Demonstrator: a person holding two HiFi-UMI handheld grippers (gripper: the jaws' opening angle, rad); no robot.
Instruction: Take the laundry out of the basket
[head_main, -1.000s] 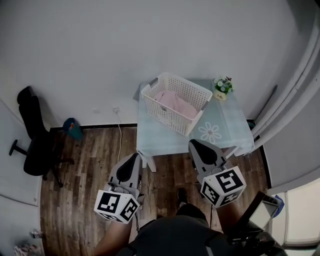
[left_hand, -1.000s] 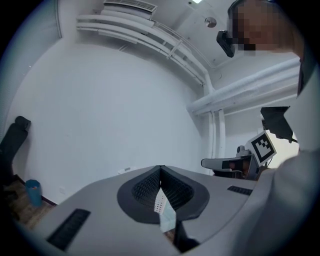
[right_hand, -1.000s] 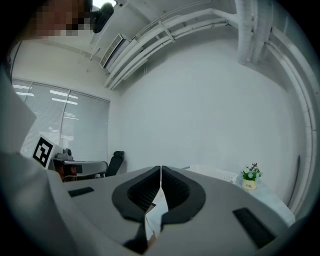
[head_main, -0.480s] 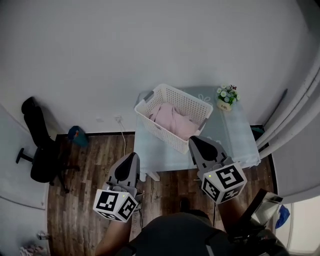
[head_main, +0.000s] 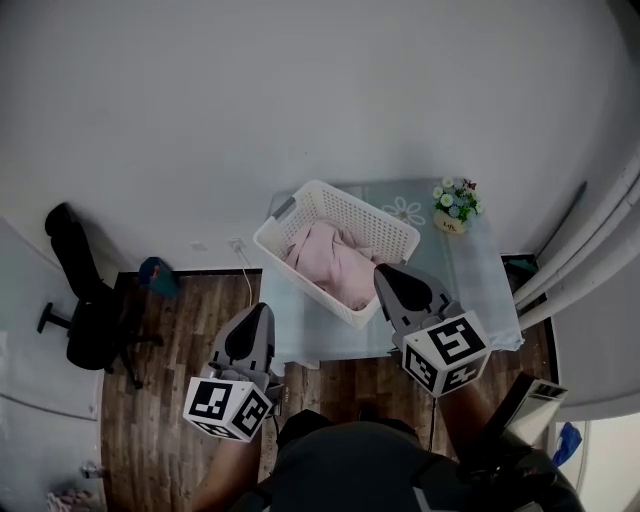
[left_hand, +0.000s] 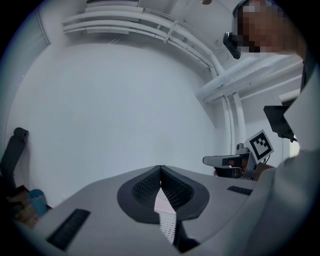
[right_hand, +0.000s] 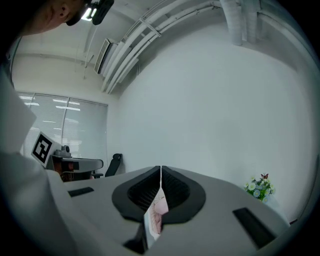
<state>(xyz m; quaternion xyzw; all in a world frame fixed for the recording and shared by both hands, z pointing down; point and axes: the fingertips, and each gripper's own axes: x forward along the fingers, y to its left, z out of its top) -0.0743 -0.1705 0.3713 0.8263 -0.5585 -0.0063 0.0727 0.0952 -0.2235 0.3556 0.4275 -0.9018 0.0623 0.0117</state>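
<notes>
A white lattice basket (head_main: 345, 215) stands on the pale blue table (head_main: 480, 290), with pink laundry (head_main: 328, 262) heaped inside it. My right gripper (head_main: 386, 273) is shut and empty; its tip overlaps the basket's near rim in the head view. My left gripper (head_main: 259, 312) is also shut and empty, held over the wooden floor short of the table's left front edge. In the left gripper view the jaws (left_hand: 160, 170) meet at the tip, and a strip of the basket (left_hand: 165, 222) shows below. In the right gripper view the shut jaws (right_hand: 160, 170) frame a sliver of pink laundry (right_hand: 156, 212).
A small pot of flowers (head_main: 455, 204) stands at the table's far right. A black office chair (head_main: 85, 305) and a blue object (head_main: 158, 274) sit on the floor at left, with a white cable (head_main: 243, 262) by the wall. Pale curtains (head_main: 590, 240) hang at right.
Both grippers have come forward toward the table. The basket now sits closer, and the right gripper's tip has reached its near rim in the picture. Both stay shut.
</notes>
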